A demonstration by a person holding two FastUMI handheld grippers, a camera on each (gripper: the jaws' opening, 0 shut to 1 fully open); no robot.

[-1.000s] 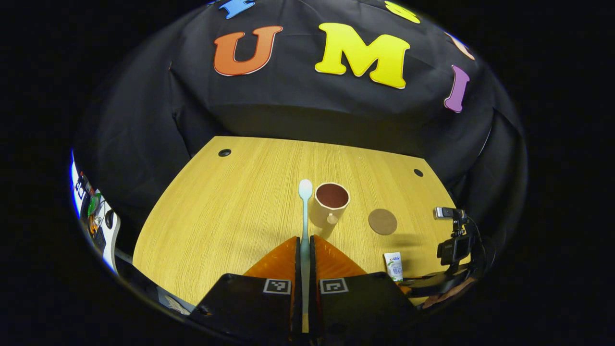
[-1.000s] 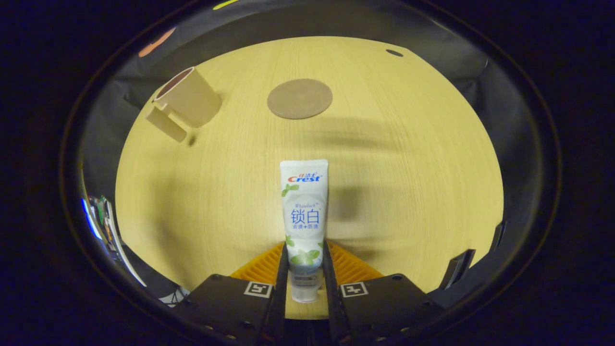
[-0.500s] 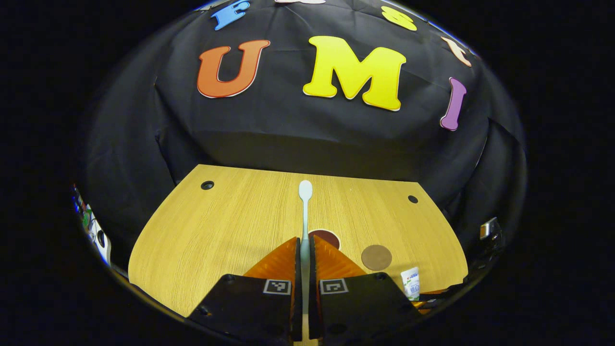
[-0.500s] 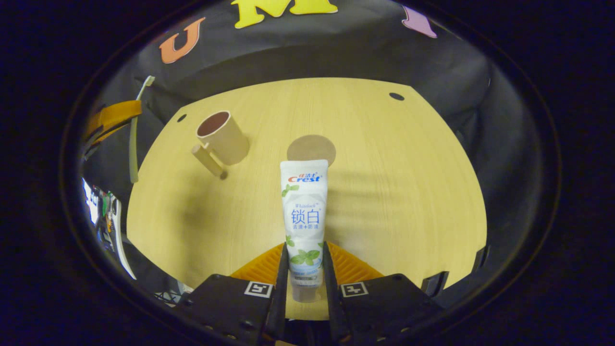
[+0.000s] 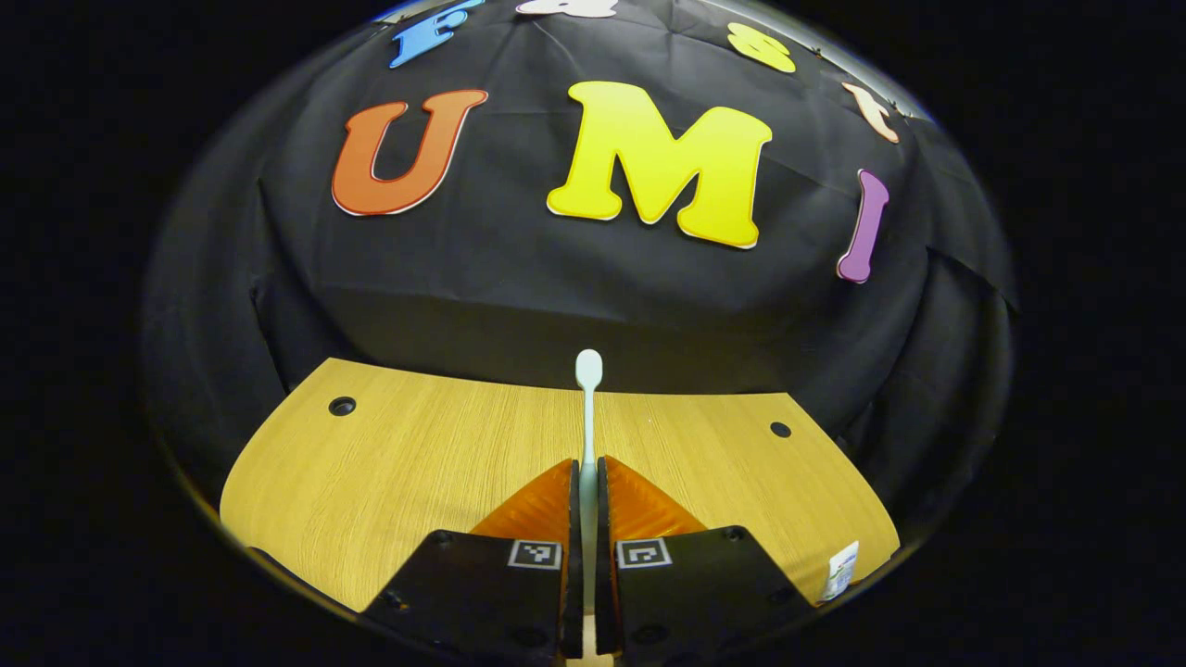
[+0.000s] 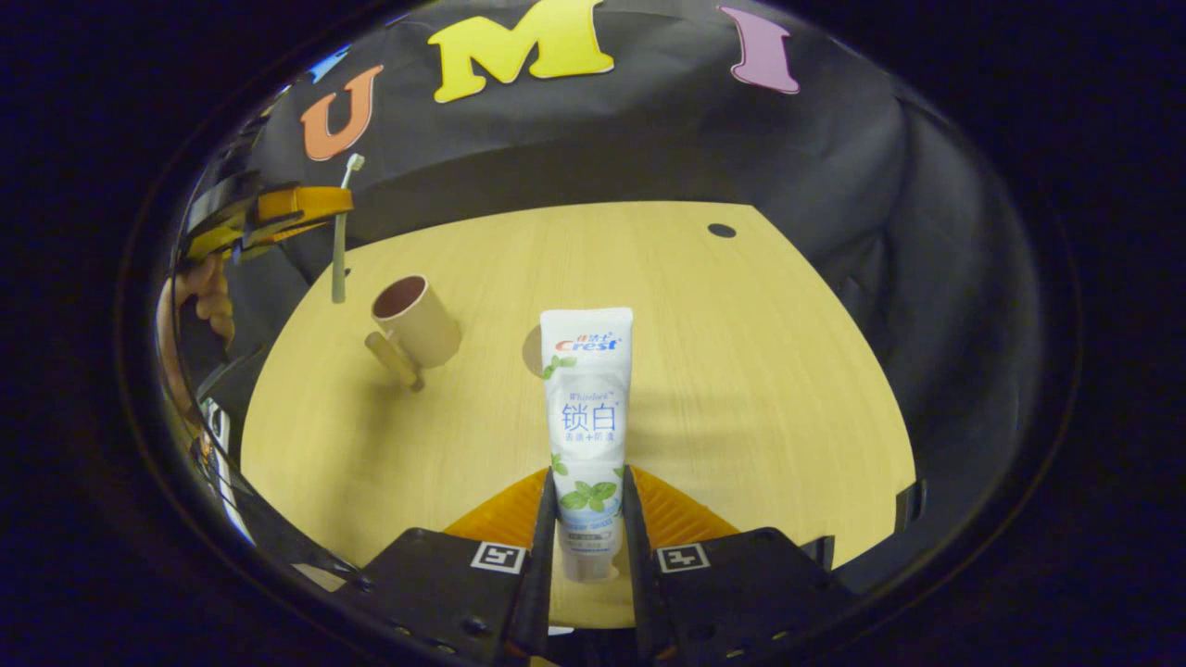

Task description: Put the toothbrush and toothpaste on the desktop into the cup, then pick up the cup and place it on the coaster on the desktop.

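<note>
My left gripper point(image 5: 586, 474) is shut on a pale toothbrush point(image 5: 587, 389) that points forward over the wooden table point(image 5: 417, 454). In the right gripper view the left gripper point(image 6: 338, 204) holds the toothbrush point(image 6: 338, 264) upright in the air, up and left of the beige cup point(image 6: 417, 318). The cup stands on the table with its handle toward me. My right gripper point(image 6: 588, 486) is shut on the lower end of a white toothpaste tube point(image 6: 587, 398), held above the table. The tube hides most of the brown coaster point(image 6: 531, 350). The tube's end point(image 5: 841, 571) shows low at the right in the left gripper view.
A hand point(image 6: 208, 296) holds the left gripper at the table's left edge. Small round holes point(image 5: 342, 406) point(image 6: 721, 230) sit near the table's point(image 6: 741, 389) far corners. Black cloth walls stand close behind the far edge.
Both grippers rose and tilted up with their loads. The cup and coaster dropped out of the left gripper view. The toothbrush now stands upright, nearer the cup.
</note>
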